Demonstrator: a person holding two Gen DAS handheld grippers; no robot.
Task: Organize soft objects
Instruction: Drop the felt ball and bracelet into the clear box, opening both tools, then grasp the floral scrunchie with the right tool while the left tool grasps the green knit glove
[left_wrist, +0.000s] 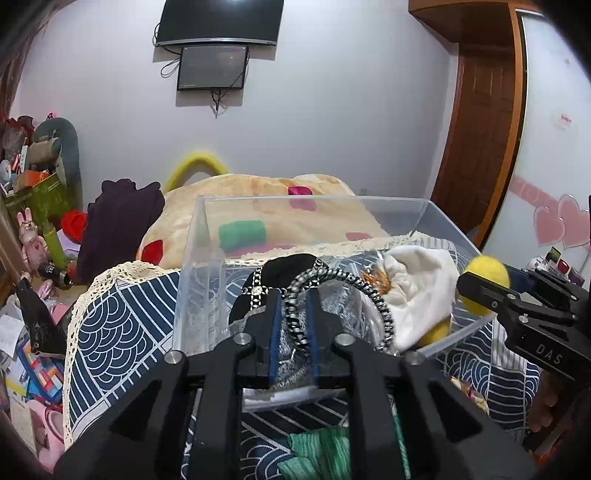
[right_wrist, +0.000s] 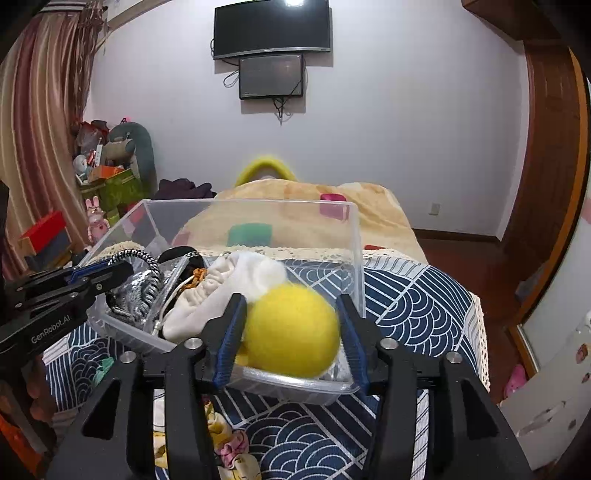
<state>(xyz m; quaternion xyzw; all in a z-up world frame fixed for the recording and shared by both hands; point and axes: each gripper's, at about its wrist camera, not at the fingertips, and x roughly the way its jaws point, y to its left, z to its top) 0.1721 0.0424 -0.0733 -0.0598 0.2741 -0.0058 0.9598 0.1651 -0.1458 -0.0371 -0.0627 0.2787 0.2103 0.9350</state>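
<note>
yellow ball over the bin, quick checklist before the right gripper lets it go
1. Yellow ball between the right gripper fingers: ok.
2. Ball above the clear bin, inside its near rim: ok.
3. Free spot under the ball: cannot tell, white pouch lies close.
4. Left gripper away from the drop spot: ok, it grips the braided strap at the bin's far side.
5. Bin flat on the bed: ok.
</note>
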